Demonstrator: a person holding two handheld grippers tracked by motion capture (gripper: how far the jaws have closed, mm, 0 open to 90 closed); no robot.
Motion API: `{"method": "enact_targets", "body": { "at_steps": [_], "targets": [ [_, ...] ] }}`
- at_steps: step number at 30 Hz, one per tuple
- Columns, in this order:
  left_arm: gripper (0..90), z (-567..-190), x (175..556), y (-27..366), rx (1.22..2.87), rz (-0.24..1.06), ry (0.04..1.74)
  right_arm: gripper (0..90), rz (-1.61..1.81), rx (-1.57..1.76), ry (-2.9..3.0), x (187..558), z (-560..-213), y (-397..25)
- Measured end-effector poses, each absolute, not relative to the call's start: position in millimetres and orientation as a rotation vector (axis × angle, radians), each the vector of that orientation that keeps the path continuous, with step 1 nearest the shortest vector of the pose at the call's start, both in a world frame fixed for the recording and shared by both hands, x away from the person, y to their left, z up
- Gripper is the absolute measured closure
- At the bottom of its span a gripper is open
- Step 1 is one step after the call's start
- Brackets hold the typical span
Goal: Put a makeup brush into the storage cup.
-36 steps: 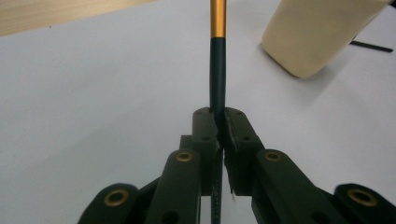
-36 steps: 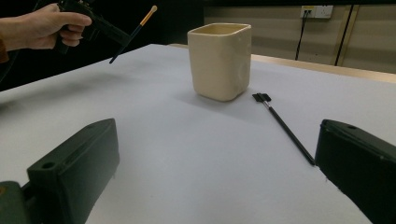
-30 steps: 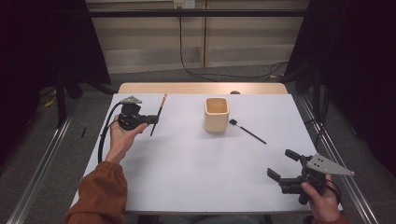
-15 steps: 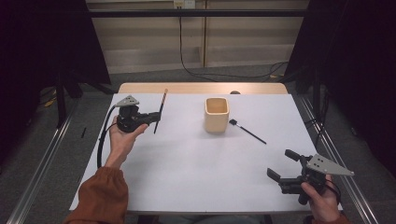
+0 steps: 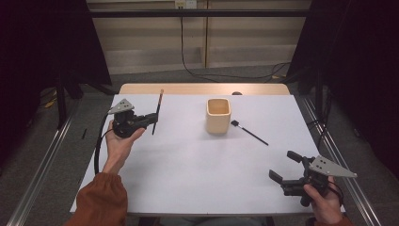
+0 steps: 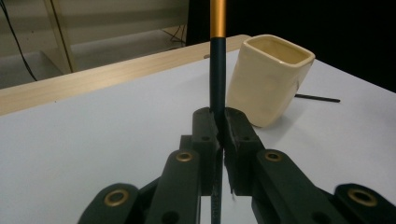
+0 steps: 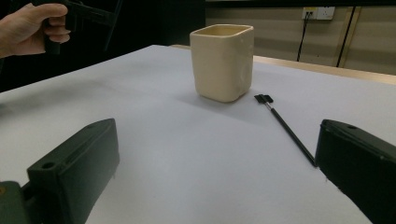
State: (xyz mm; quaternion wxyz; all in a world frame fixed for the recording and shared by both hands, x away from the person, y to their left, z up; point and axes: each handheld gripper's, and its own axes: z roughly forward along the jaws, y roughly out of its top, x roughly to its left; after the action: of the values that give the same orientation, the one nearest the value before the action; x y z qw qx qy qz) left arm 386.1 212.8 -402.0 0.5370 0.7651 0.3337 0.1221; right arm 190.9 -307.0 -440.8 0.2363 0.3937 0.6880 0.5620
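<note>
High view: pencil (image 5: pixel 157 112) near-upright in left tongs (image 5: pixel 151 117).

The left gripper (image 5: pixel 149 117), clamped on the pencil (image 5: pixel 157 109), sits slightly farther forward over the counter (image 5: pixel 188 165) than a second ago, and the pencil stands more nearly upright, its orange tip pointing toward the counter's far edge.

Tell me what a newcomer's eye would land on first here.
The cream cup stands alone mid-table on the white sheet. At the left, the left claw is shut on a dark brush with an orange end, held above the table. The right claw waits open at the near right corner.
</note>
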Motion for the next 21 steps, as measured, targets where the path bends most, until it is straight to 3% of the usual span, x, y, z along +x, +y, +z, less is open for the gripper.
{"method": "enact_targets", "body": {
  "at_steps": [21],
  "targets": [
    [84.0,-408,351,203,1.832,0.279,0.69,0.0,1.541,1.072,1.897,192,-441,-305]
  ]
}}
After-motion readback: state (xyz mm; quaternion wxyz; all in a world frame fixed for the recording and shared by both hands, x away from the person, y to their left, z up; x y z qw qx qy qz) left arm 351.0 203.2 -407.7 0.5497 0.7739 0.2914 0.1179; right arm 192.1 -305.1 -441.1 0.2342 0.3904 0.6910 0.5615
